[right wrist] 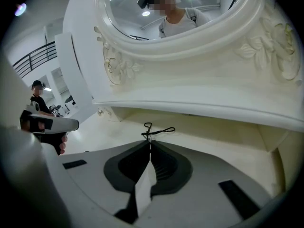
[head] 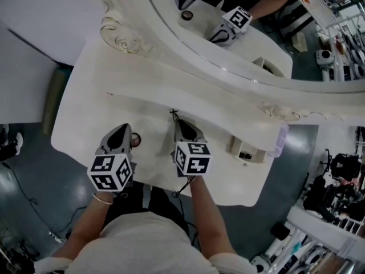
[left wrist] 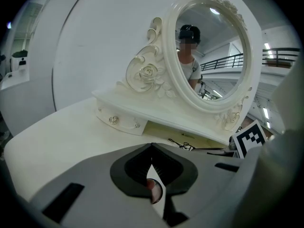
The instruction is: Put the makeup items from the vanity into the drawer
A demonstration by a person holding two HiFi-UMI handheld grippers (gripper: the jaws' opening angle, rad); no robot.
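White vanity top [head: 85, 84]: your right gripper [right wrist: 150, 142] is pinching the black looped item [right wrist: 147, 134], left gripper [left wrist: 152, 146] sitting closed, empty. Be lifting slowly, gripping firm.

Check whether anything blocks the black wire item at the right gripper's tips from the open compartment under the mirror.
Nothing visible does. The right gripper is shut on the black wire item, which lies at the open compartment's mouth, bare floor ahead. The left gripper and small round item sit off to the side.

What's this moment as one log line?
left gripper: shut over small round item | right gripper: shut on thin black wire item | place: vanity top
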